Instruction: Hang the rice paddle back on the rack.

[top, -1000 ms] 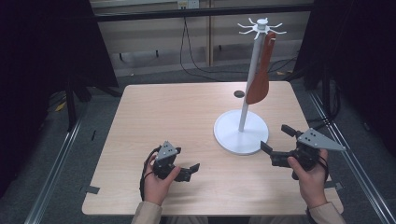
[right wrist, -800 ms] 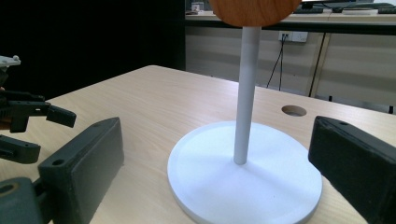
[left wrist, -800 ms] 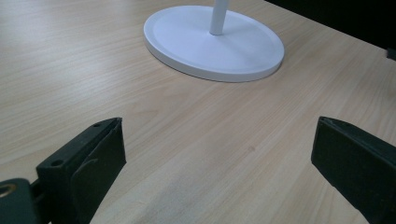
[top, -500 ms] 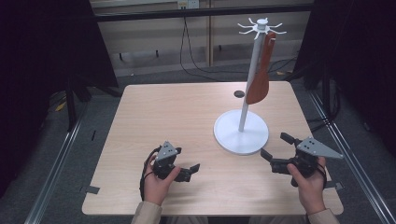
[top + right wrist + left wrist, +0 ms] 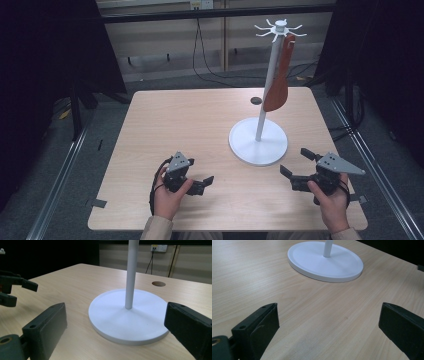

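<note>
Stand (image 5: 258,145): white, upright on table (image 5: 190,120), right of centre; brown spatula (image 5: 278,85) hanging from its top hooks. Left gripper (image 5: 197,184), right gripper (image 5: 296,167): near front edge, jaws apart, empty. Judgement: hanging appears complete, nothing evidently left

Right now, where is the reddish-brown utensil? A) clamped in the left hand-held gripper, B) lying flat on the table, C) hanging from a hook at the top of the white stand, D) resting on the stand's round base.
C: in the high view the reddish-brown utensil hangs from a hook at the top of the white stand, clear of the table; both hand-held grippers, left and right, are open and empty.
</note>
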The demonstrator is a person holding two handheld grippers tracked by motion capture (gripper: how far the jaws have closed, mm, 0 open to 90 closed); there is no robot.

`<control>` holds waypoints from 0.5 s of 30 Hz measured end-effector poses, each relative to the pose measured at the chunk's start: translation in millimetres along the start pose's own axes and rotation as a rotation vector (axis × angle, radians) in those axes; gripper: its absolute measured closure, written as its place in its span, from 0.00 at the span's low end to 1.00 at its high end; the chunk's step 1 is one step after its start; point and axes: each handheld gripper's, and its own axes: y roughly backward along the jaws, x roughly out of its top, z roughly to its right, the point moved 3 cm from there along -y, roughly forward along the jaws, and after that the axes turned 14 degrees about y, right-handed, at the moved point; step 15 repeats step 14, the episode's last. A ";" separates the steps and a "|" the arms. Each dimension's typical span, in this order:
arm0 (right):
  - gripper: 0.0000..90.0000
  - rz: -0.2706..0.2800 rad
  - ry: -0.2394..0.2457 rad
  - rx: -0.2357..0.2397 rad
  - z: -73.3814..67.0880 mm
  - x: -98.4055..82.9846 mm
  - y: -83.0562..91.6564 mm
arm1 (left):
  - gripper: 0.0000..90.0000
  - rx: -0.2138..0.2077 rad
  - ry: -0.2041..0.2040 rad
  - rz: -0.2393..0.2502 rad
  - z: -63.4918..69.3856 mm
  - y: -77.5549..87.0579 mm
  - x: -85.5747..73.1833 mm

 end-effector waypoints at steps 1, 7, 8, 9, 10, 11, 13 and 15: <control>0.05 -0.015 0.022 0.004 0.3 -2.9 0.4 | 0.03 0.000 0.000 0.000 0.0 0.1 0.1; 0.05 -0.032 0.009 0.008 0.7 -9.9 0.4 | 0.03 0.001 0.000 -0.004 -0.7 0.2 -0.5; 0.05 -0.033 0.012 0.009 1.2 -11.0 0.2 | 0.03 0.001 0.000 -0.004 -0.7 0.2 -0.5; 0.05 -0.033 0.012 0.009 1.2 -11.0 0.2 | 0.03 0.000 0.002 -0.003 -0.7 0.1 -0.5; 0.05 -0.035 0.010 0.009 1.5 -11.7 0.2 | 0.03 0.000 0.002 -0.004 -0.9 0.1 -0.6; 0.05 -0.036 0.007 0.008 1.8 -12.1 0.4 | 0.03 -0.001 0.002 -0.005 -0.8 -0.1 -0.8; 0.05 -0.035 0.006 0.004 2.6 -12.2 0.5 | 0.03 -0.003 0.009 -0.010 -1.2 -1.2 -1.5; 0.05 -0.035 0.006 0.004 2.6 -12.2 0.5 | 0.03 -0.003 0.009 -0.010 -1.2 -1.2 -1.5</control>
